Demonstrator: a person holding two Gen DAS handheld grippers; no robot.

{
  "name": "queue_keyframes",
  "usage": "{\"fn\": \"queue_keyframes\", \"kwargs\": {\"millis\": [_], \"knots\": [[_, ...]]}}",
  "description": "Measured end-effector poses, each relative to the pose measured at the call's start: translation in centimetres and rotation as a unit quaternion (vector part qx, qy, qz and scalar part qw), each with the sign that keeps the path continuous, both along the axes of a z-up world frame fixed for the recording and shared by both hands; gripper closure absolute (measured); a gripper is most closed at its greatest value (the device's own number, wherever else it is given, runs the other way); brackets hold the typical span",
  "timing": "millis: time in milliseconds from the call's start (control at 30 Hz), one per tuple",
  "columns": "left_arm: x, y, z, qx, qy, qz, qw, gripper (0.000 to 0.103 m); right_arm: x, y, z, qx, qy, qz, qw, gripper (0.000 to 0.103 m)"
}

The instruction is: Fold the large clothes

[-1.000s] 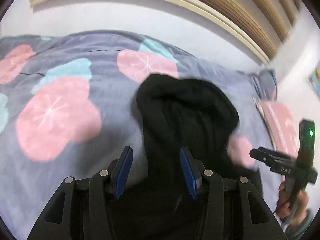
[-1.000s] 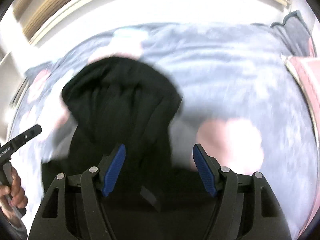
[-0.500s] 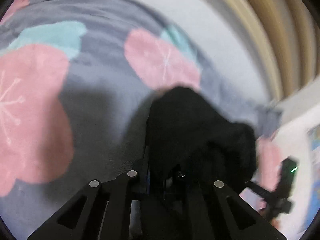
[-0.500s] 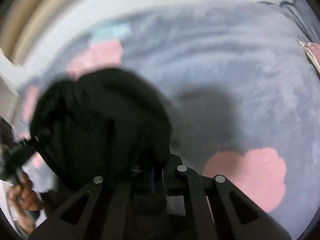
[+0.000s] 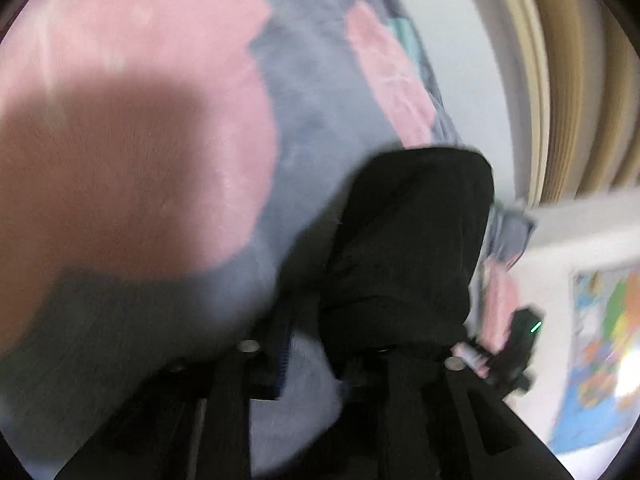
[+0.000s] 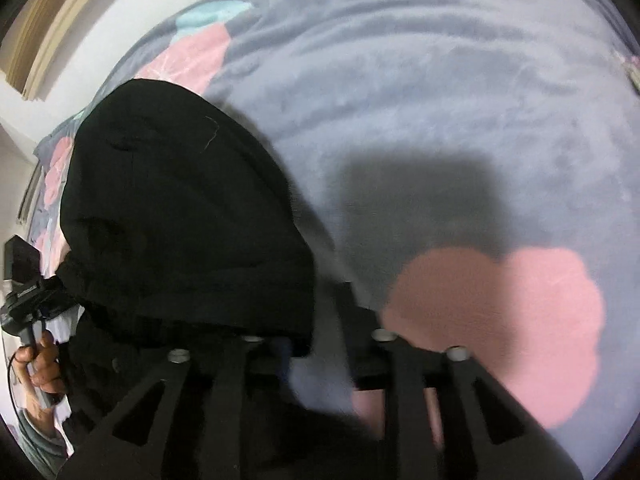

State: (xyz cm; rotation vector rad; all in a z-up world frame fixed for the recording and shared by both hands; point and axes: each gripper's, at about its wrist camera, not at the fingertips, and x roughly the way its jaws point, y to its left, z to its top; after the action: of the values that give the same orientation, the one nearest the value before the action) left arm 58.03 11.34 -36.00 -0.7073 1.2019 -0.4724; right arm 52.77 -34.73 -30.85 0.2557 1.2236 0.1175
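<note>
Both tongs (image 5: pixel 316 360) (image 6: pixel 320 340) dropped, just spreading apart, bare blanket (image 6: pixel 440 100) between; black garment (image 6: pixel 180 220) beside them.

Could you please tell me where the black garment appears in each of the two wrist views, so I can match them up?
Left wrist view: the black fabric garment sits right of centre, running down to the lower middle.
Right wrist view: the same garment fills the left half, from upper left to the bottom edge.
Shared landmark: the grey fleece blanket with pink blossoms under it.
</note>
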Motion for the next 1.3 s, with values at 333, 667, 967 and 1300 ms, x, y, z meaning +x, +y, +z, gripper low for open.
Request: {"fn": "queue_keyframes", "kwargs": {"millis": [333, 667, 967, 1300], "knots": [[-4.2, 1.3, 11.1, 0.112, -0.129, -0.024, 0.9851, 0.065, -2.7, 0.8, 9.1, -0.014, -0.099, 0.038, 0.994, 0.050], [2.6, -8.6, 4.0, 0.167, -0.084, -0.074, 0.9797, 0.063, 3.5, 8.1, 0.9, -0.091, -0.045, 0.100, 0.990, 0.040], [1.4, -7.5, 4.7, 0.128, -0.107, -0.059, 0.9842, 0.063, 2.0, 7.4, 3.5, -0.048, -0.085, 0.112, 0.989, 0.040], [3.7, -9.0, 4.0, 0.167, -0.123, -0.035, 0.9776, 0.063, 11.0, 14.1, 2.9, -0.057, -0.097, 0.132, 0.985, 0.040]]}}
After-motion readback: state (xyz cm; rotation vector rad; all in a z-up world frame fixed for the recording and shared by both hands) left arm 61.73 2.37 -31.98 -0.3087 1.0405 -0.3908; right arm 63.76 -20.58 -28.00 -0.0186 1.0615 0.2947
